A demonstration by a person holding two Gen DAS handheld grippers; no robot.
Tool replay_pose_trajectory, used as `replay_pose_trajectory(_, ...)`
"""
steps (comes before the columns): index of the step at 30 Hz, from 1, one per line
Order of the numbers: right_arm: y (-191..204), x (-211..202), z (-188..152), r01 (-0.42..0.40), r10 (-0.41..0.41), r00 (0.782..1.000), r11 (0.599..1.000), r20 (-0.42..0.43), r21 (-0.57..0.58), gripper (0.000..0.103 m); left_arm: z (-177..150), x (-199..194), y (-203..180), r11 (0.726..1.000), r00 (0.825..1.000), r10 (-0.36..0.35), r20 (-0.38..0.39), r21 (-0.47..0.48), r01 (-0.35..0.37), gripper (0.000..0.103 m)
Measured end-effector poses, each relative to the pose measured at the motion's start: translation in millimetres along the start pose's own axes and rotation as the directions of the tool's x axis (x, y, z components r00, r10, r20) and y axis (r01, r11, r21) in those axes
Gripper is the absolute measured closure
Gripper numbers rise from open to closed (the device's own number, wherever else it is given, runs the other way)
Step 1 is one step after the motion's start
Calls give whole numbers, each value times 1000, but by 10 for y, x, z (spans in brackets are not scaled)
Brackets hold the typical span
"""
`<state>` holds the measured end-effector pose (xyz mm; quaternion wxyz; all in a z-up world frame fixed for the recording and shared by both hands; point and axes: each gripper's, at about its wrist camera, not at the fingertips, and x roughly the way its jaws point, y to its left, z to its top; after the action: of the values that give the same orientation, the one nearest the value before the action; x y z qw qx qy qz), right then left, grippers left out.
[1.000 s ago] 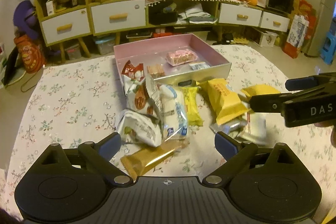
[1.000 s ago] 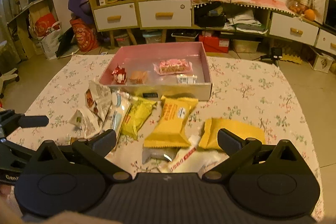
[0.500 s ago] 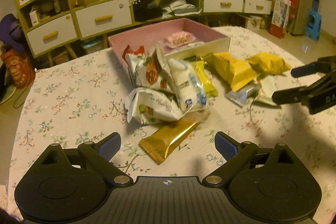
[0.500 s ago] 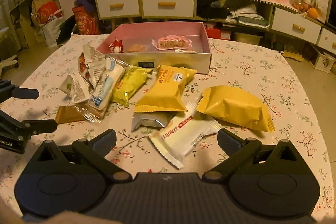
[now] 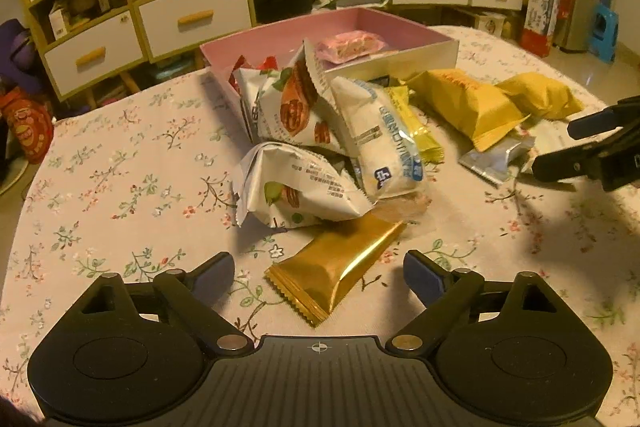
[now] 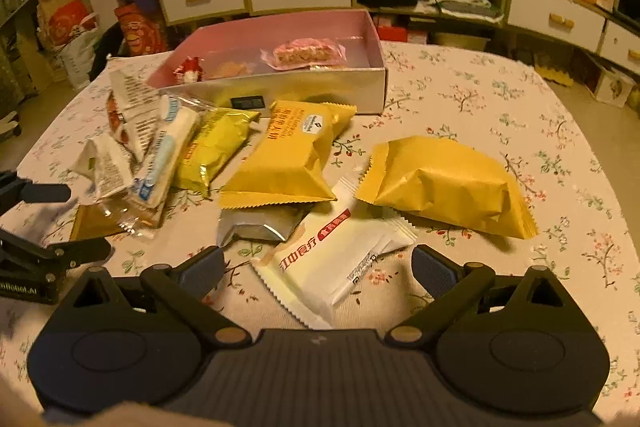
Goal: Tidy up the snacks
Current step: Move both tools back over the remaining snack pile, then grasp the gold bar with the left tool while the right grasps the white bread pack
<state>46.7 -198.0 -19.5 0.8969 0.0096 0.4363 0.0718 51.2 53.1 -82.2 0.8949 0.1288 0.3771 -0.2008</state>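
Note:
A gold snack packet (image 5: 336, 273) lies on the floral tablecloth between the fingers of my left gripper (image 5: 318, 277). Its jaws are closing, and the pads stand clear of the wrapper. A white packet with red print (image 6: 332, 263) lies between the fingers of my right gripper (image 6: 318, 269), whose jaws are also closing without touching it. Behind are a pile of white wrappers (image 5: 304, 187), yellow packets (image 6: 288, 163) (image 6: 444, 183) and a silver one (image 6: 256, 227). The pink box (image 6: 280, 95) at the back holds a pink bar (image 6: 304, 53) and small sweets.
The right gripper (image 5: 592, 151) shows at the right edge of the left wrist view, and the left gripper (image 6: 40, 227) at the left edge of the right wrist view. Beyond the table (image 5: 120, 167) stand drawers (image 5: 192, 19), shelves and a fan.
Both grippers have sunk toward the table, so the gold and white packets now lie between their fingers. The jaws of both have narrowed slightly.

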Motion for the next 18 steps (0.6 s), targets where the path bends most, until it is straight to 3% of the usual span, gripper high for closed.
replay_pose_trajectory(5,28,100,7,27,-27,1000,1000,-15,-3,13,17,50,-19,1000,1000,9,0,-17,-9,19)
replay_pose_trajectory(8,44,134,-11,44,-45,999,999,-24,-22,18,44,60,-50,1000,1000,-6,4,-8,6,26)
replay_pose_trajectory(11,54,110,-14,46,-47,999,998,-14,-45,25,81,55,-81,1000,1000,-26,-15,-14,26,41)
replay_pose_trajectory(13,46,89,-4,34,-34,999,998,-19,-48,34,119,45,-112,999,998,-46,-39,-25,45,60)
replay_pose_trajectory(18,71,48,1,9,-12,999,996,-38,-84,44,136,-1,-247,999,996,-45,-71,5,46,73)
